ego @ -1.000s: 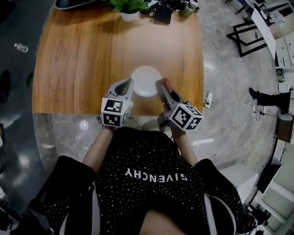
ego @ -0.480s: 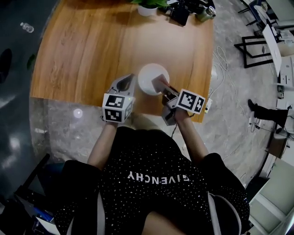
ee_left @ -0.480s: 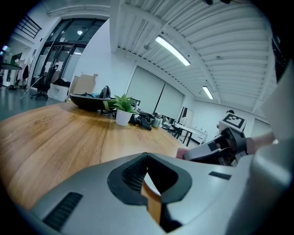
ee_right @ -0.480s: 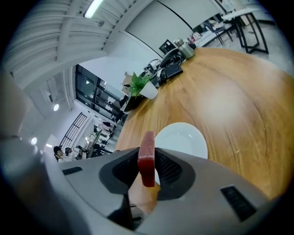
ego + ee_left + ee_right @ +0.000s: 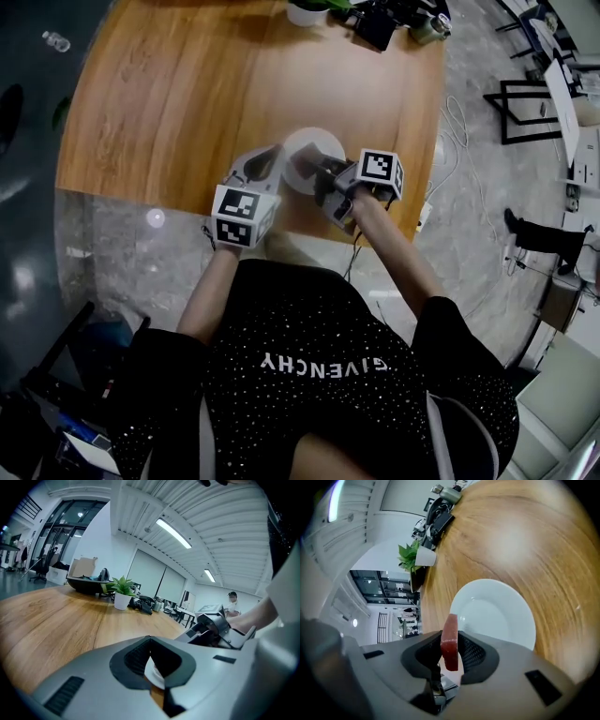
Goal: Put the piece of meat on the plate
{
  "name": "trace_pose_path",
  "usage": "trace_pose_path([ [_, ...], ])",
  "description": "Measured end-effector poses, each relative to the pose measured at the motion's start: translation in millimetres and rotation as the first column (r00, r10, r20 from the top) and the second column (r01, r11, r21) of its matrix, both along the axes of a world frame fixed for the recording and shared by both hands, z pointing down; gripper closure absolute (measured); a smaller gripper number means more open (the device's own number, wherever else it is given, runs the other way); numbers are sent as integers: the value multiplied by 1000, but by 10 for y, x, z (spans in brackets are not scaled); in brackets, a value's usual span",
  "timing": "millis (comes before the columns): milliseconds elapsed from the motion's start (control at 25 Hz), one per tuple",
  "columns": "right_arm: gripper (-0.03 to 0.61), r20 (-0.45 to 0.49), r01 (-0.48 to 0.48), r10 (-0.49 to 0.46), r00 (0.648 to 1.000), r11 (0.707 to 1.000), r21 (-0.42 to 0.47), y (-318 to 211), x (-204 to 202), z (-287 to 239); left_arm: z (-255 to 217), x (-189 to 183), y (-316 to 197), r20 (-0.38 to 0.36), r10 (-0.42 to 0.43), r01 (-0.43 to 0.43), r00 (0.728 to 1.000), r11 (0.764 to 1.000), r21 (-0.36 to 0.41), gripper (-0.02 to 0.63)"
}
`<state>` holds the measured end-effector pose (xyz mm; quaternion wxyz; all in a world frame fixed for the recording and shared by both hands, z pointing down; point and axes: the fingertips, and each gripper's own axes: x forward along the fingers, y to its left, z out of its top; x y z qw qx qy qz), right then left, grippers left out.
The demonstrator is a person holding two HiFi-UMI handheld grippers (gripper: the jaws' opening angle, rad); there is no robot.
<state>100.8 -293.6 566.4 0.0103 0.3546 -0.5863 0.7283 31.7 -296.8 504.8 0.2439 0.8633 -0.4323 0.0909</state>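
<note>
A red slab of meat [image 5: 450,641] stands on edge between the jaws of my right gripper [image 5: 450,633], which is shut on it. In the head view the right gripper [image 5: 311,169] reaches in from the right, low over the near part of the white plate [image 5: 317,148]. The plate [image 5: 499,616] is bare and lies just past the meat. My left gripper [image 5: 265,165] rests at the plate's left edge, its jaws shut with nothing between them. Part of the plate [image 5: 154,676] shows through the hollow between its pads.
The plate sits near the front edge of a round wooden table [image 5: 169,112]. A potted plant [image 5: 307,11] and dark gear [image 5: 380,23] stand at the far edge. A floor with cables and a black frame [image 5: 520,103] lies to the right.
My right gripper has come down and leftward with the meat, rolling as it went, from beside the plate to over its near part. The left gripper has hardly shifted.
</note>
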Motion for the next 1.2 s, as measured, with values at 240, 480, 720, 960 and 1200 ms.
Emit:
trace_pose_path([
  [240,483,16,-14,15,1000,998,-63,-62,64,142,41,42,-1,-23,-17,17,1000,1000,-23,607],
  [480,483,37,-10,14,999,994,-110,-91,49,210,164,103,24,-6,-2,2,1000,998,-66,607],
  [720,483,37,20,-15,999,989,-147,-85,26,228,153,95,12,-2,-3,3,1000,998,-68,607],
  [960,404,45,9,-3,999,990,-139,-110,9,164,138,97,3,-7,-6,6,1000,997,-71,607],
  [1200,383,-10,16,-17,1000,987,-158,-81,49,126,137,80,-23,-6,-9,8,1000,998,-70,607],
])
